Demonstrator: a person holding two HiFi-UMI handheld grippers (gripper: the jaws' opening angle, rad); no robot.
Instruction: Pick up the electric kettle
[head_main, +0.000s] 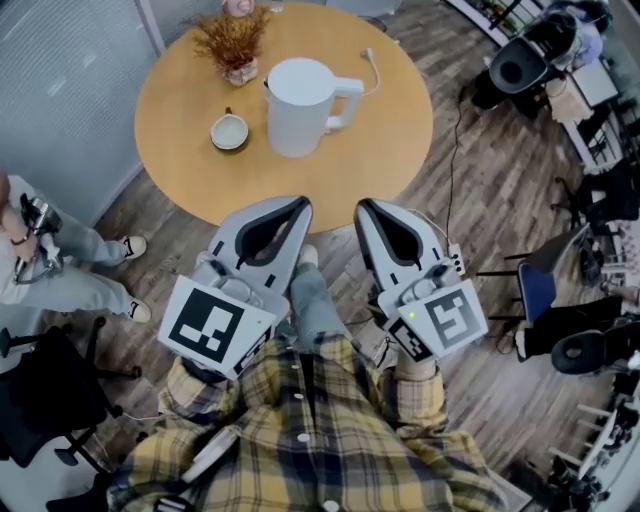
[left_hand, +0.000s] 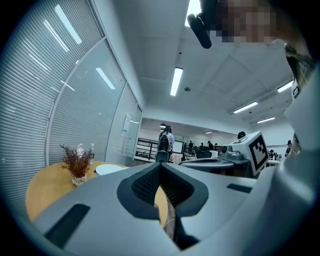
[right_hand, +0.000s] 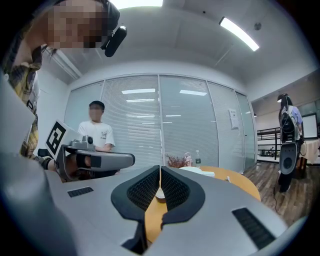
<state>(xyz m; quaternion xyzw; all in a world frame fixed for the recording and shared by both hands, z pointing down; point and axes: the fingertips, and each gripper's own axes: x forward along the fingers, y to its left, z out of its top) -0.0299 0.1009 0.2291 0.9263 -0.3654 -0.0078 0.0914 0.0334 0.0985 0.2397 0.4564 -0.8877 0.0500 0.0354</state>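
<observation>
- White plastic electric kettle (head_main: 298, 105) with lid and side handle, upright near the middle of a round light-wood table (head_main: 180, 100). Handle turned toward the right of the head view, clear of both grippers.
- Just left of the kettle, a small pale ceramic cup (head_main: 229, 130).
- Behind the cup, near the table's far edge, a small pot of dried reddish-brown sprigs (head_main: 233, 40).
- Thin white cord (head_main: 372, 62) lying on the table behind the kettle's handle.
- Left gripper (head_main: 300, 206), grey with black ribbed pads – jaws closed against each other and empty. Held about level, tips at the table's near edge in the head view.
- Right gripper (head_main: 366, 206), same build – jaws likewise pressed together and empty. Close beside the left one, tips also at the near edge.
- Both pointed toward the table, apart from the kettle.
- At the bottom of the head view, the yellow plaid shirt (head_main: 300, 450) of the person holding the grippers.
- At the left edge, another seated person in light clothes (head_main: 50, 270), on a wood-plank floor (head_main: 470, 200).
</observation>
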